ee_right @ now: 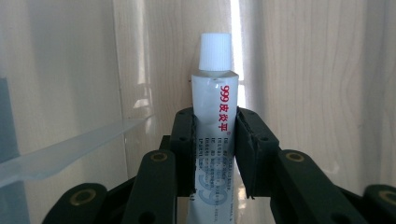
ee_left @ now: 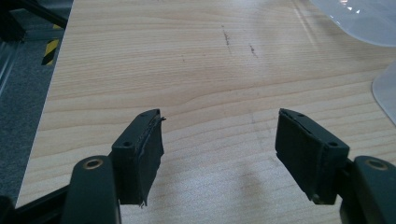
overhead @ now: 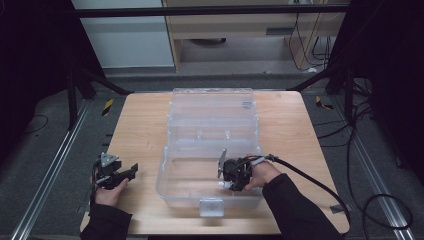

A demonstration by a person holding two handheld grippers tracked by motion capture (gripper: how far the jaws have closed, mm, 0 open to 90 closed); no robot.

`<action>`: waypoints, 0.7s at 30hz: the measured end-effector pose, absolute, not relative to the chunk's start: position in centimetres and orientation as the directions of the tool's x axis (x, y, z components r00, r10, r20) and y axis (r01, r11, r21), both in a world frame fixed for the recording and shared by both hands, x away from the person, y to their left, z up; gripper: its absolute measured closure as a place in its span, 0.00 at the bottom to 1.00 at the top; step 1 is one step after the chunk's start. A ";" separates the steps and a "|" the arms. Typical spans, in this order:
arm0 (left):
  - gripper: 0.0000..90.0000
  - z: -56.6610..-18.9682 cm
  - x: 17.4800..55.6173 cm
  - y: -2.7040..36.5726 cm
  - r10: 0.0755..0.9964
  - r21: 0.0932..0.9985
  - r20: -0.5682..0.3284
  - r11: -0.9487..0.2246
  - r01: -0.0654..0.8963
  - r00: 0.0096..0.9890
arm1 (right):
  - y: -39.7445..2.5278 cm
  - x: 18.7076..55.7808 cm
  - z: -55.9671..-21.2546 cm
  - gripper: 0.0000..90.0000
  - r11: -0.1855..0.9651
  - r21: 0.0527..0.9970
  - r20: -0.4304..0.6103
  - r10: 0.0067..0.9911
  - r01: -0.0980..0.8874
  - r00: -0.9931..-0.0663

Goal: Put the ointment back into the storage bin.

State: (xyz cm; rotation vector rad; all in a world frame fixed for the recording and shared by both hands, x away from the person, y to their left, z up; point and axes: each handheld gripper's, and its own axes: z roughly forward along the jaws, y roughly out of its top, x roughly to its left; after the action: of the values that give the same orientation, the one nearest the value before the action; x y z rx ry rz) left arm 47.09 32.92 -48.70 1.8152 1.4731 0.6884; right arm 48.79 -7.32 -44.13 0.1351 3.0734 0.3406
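A clear plastic box (overhead: 210, 197) with its lid folded back stands open in the middle of the wooden table (overhead: 145, 125). My right gripper (overhead: 226, 184) reaches into the box's near compartment, shut on a small white tube (ee_right: 214, 116) with a white cap and red print. The tube's cap (overhead: 220, 184) points left, low over the box floor. My left gripper (overhead: 133, 171) rests on the table to the left of the box. Its jaws stand wide apart with bare wood between the fingers (ee_left: 140, 154).
The box's curved clear edge (ee_left: 385, 88) lies to the right of the left gripper. A thin clear divider (ee_right: 70, 149) runs inside the box to the left of the tube. Black frame legs and cables stand on the floor around the table.
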 end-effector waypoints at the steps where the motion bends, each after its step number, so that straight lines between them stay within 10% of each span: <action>1: 0.35 -48.7 47.1 32.9 0.976 0.783 -0.021 -0.118 0.611 0.216 | -7.3 48.8 -44.2 0.77 0.973 0.216 -0.034 0.089 0.080 -0.995; 21: 0.35 -48.7 47.1 32.9 0.976 0.782 -0.021 -0.120 0.612 0.218 | -7.1 48.7 -44.5 0.77 0.978 0.187 -0.028 0.099 0.092 -0.995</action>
State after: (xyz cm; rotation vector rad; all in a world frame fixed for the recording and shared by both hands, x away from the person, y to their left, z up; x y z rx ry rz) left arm 47.10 32.89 -48.74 1.8184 1.4725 0.6850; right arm 48.74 -7.11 -44.47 0.1492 3.0868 0.2899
